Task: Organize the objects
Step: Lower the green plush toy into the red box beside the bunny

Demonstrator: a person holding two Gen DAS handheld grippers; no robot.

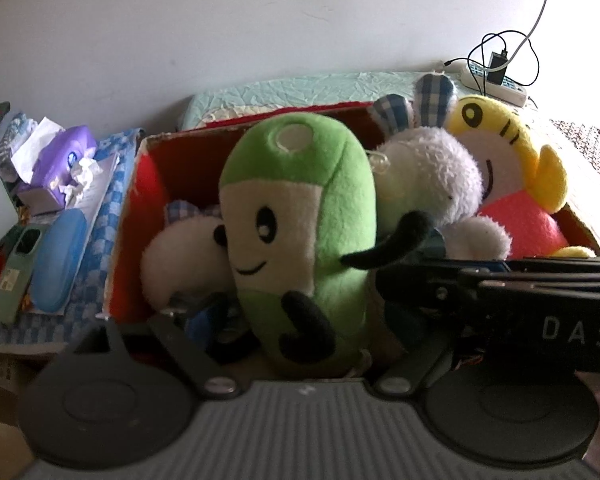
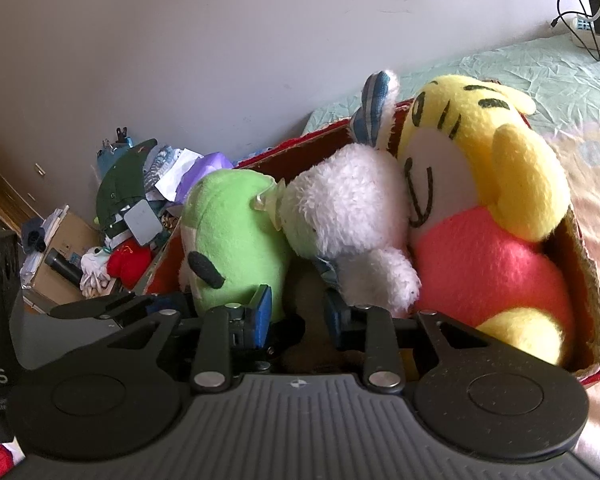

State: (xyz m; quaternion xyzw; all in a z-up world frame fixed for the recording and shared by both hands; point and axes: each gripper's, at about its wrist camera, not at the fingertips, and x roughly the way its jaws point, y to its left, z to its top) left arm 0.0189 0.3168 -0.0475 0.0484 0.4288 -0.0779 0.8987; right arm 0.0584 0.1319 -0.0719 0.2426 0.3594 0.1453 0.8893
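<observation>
Inside the red cardboard box (image 1: 148, 168), left to right, sit a small white plush (image 1: 180, 256), the green plush (image 1: 296, 232), a white rabbit plush (image 2: 348, 216) and the yellow tiger plush (image 2: 484, 208). My left gripper (image 1: 296, 328) straddles the green plush with its jaws released. My right gripper (image 2: 296, 316) is half-closed on nothing, its blue pads (image 2: 265, 312) clear of the toys. I judge the placing step finished; next, both grippers must withdraw without dragging any plush out.

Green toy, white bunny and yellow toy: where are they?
Green toy (image 1: 300, 216), left wrist view, on its face.
White bunny (image 2: 352, 204), right wrist view, on its fluffy head.
Yellow toy (image 2: 484, 264), right wrist view, on its pink belly.
</observation>
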